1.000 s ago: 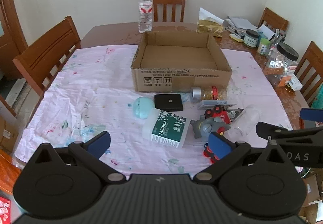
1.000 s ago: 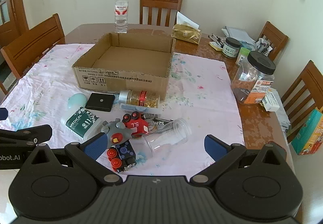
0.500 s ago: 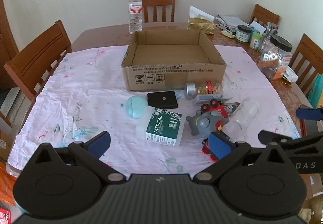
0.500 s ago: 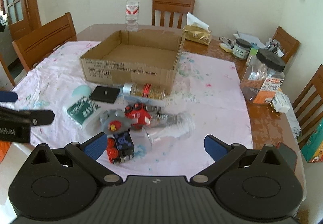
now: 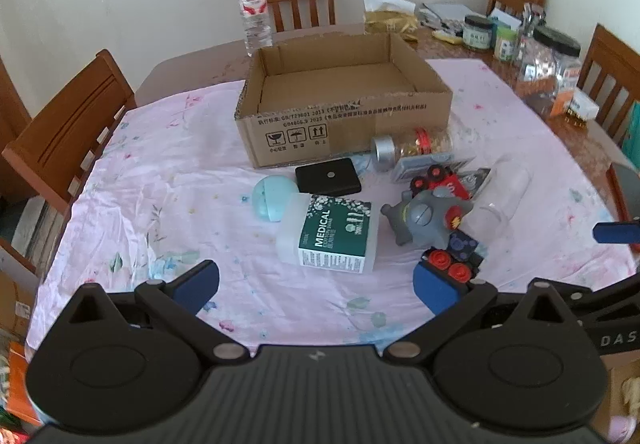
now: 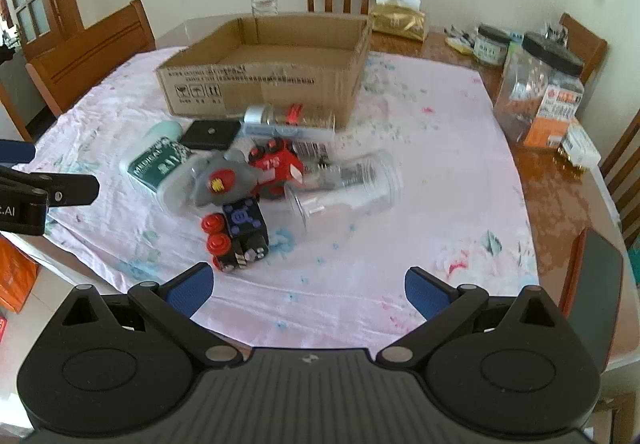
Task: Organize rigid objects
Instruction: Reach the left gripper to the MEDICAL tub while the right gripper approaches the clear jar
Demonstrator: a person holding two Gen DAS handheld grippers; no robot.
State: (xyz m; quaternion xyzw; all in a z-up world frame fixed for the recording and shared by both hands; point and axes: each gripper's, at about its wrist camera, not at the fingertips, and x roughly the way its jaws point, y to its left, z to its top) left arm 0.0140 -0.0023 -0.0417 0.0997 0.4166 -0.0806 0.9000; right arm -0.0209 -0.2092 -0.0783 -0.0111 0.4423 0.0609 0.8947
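Since the earlier frame both views have drawn nearer the clutter. Left gripper and right gripper hang spread wide, holding nothing, above the near edge of the table. Nearest lies a black-and-red toy block, then a gray figure, a white "MEDICAL" box, a clear tumbler on its side. Beyond sits the open cardboard box.

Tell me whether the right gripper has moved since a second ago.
Yes. In its own view the cardboard box and the toy pile now sit further right, so the open right gripper has swung left, toward the pile.
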